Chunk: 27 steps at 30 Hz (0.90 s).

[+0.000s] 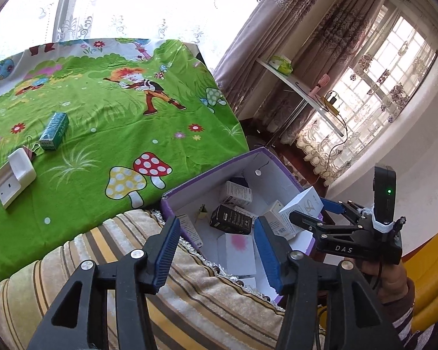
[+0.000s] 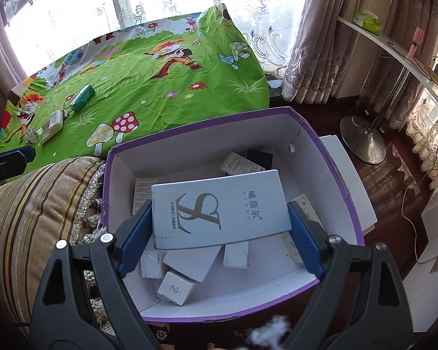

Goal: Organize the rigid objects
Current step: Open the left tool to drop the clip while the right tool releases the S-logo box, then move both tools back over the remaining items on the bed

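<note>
Far left on the green cartoon sheet (image 2: 149, 93), three items not yet sorted: white charger box (image 1: 17, 172), pink binder clip (image 1: 30, 148), teal carton (image 1: 55, 130). Lower centre of the left wrist view, left gripper (image 1: 217, 250) is empty, fingers wide apart, aimed at the purple box (image 2: 330, 157). Centre of the right wrist view, right gripper (image 2: 220, 242) clamps the pale blue carton (image 2: 219, 207) above the purple box, which already holds several small cartons. Task looks mostly done; release this one, then fetch the three leftovers.

Green-clothed table (image 1: 125, 134), teal box (image 1: 54, 131) (lying flat)
</note>
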{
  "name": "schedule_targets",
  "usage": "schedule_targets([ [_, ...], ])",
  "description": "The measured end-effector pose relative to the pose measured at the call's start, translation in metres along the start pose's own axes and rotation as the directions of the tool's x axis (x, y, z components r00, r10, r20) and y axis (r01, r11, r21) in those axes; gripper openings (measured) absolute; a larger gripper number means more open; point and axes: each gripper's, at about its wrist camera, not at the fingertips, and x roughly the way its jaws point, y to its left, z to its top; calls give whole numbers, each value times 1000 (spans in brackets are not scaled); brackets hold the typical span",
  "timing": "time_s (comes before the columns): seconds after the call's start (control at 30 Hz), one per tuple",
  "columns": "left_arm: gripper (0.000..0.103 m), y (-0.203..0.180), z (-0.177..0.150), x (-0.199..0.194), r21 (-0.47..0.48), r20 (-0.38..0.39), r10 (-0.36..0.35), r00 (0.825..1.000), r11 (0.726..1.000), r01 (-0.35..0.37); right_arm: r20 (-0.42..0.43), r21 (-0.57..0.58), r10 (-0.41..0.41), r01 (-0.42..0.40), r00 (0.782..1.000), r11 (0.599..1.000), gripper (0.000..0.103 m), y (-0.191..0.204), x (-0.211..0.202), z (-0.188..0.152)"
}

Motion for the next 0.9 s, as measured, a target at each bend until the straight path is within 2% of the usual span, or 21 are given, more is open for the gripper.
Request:
schedule_targets([
  [0.2,59,34,-1,-27,-63,48,88,995,994,-85,7,-7,1,0,1000,1000,89,4,-2,4],
  [0.4,60,73,-7,-56,-145,83,196,977,972,-183,-4,-27,11,-11,1000,1000,90,14,0,7],
  [0.5,60,93,-11,-71,-192,108,252,962,955,-228,-15,-45,26,-26,1000,999,90,23,2,8],
  [0.67,63,118,-18,-91,-226,147,362,920,918,-325,-50,-103,41,-46,998,994,91,42,9,8],
  [0.9,65,153,-28,-114,-294,148,414,898,886,-359,-59,-151,32,-41,998,988,94,57,8,11],
])
